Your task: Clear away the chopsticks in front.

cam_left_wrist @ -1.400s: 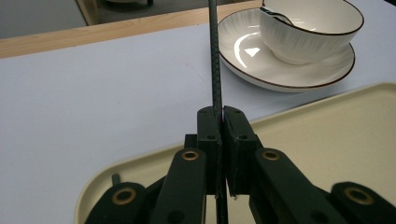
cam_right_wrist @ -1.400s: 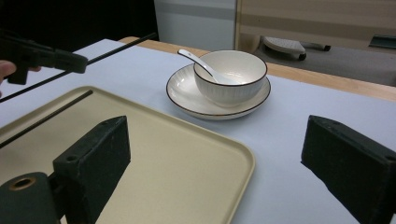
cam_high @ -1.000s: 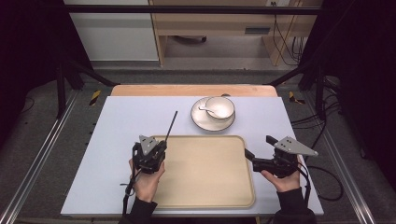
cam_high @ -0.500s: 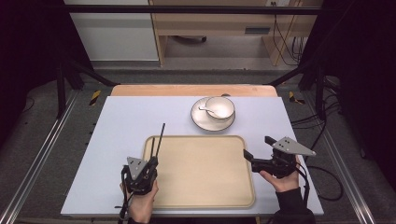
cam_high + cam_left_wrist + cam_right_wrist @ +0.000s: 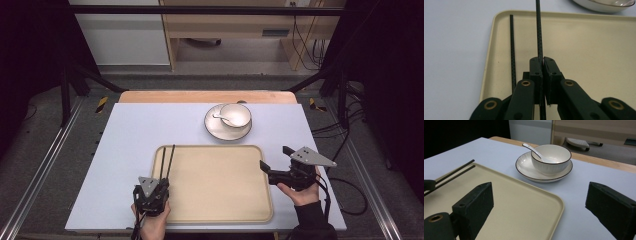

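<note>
My left gripper (image 5: 161, 184) is at the near left corner of the beige tray (image 5: 225, 200), shut on a black chopstick (image 5: 538, 30) that points away over the tray. A second black chopstick (image 5: 512, 45) lies beside it along the tray's left side, its near end hidden under the jaws. In the high view both chopsticks (image 5: 166, 161) run side by side. My right gripper (image 5: 275, 158) stands open at the tray's right edge, nothing between its jaws. In the right gripper view the tray (image 5: 519, 202) and the chopsticks (image 5: 454, 173) lie ahead of my right gripper (image 5: 541, 207).
A white bowl (image 5: 235, 115) with a white spoon (image 5: 223, 118) in it stands on a white plate (image 5: 215, 131) just beyond the tray's far edge. The same bowl (image 5: 551, 157) shows in the right gripper view. The pale table top (image 5: 130, 135) ends in a wooden strip at the back.
My left gripper has drawn back toward the person, from the tray's far left to its near left corner, taking the held chopstick along. The right gripper has stayed put.
</note>
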`<control>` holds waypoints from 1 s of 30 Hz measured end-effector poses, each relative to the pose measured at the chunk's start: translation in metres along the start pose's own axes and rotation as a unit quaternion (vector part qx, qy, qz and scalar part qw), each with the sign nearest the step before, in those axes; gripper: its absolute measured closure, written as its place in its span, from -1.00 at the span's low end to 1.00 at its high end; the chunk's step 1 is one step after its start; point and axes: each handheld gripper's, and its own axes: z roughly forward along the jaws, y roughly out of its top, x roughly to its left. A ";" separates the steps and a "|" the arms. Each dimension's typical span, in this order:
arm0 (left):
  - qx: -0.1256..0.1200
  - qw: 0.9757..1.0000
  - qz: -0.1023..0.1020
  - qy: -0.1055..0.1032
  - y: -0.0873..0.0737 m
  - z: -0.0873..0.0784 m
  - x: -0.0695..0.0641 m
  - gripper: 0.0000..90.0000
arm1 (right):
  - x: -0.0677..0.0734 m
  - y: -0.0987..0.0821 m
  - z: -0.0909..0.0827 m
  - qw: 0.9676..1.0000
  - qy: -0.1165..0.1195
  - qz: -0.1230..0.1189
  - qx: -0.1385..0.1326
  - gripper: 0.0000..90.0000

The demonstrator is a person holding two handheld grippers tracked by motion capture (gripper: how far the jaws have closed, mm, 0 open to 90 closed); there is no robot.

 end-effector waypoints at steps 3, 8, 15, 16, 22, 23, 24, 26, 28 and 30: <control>0.011 1.000 0.002 0.003 -0.001 0.004 -0.001 0.90 | 0.000 0.000 0.000 1.000 0.000 0.001 0.000 -0.82; 0.034 0.999 0.012 0.007 0.000 0.007 -0.002 0.89 | 0.000 0.000 0.000 1.000 0.000 0.000 0.000 -0.82; 0.051 0.998 0.019 0.008 0.002 0.010 -0.003 0.88 | 0.000 0.000 0.001 1.000 0.000 0.000 0.001 -0.82; 0.050 0.998 0.020 0.008 0.002 0.010 -0.004 0.88 | 0.000 0.000 0.001 1.000 0.000 0.000 0.001 -0.82; 0.042 0.999 0.028 -0.016 0.005 0.005 -0.001 0.73 | -0.001 -0.001 0.000 1.000 -0.001 0.002 0.000 -0.82; 0.034 0.999 0.031 -0.025 0.008 0.003 0.000 0.66 | -0.001 -0.001 0.000 1.000 -0.001 0.003 0.001 -0.83; 0.026 0.998 0.033 -0.035 0.010 0.000 0.001 0.59 | -0.002 -0.001 0.000 1.000 -0.002 0.004 0.001 -0.83; 0.009 0.998 0.040 -0.050 0.017 -0.006 0.004 0.49 | -0.002 -0.002 0.000 1.000 -0.003 0.005 0.002 -0.83; -0.005 0.996 0.043 -0.073 0.024 -0.011 0.009 0.40 | -0.003 -0.002 -0.001 1.000 -0.005 0.007 0.000 -0.83; -0.016 0.994 0.058 -0.087 0.032 -0.015 0.013 0.28 | -0.004 -0.002 -0.002 1.000 -0.005 0.006 -0.001 -0.83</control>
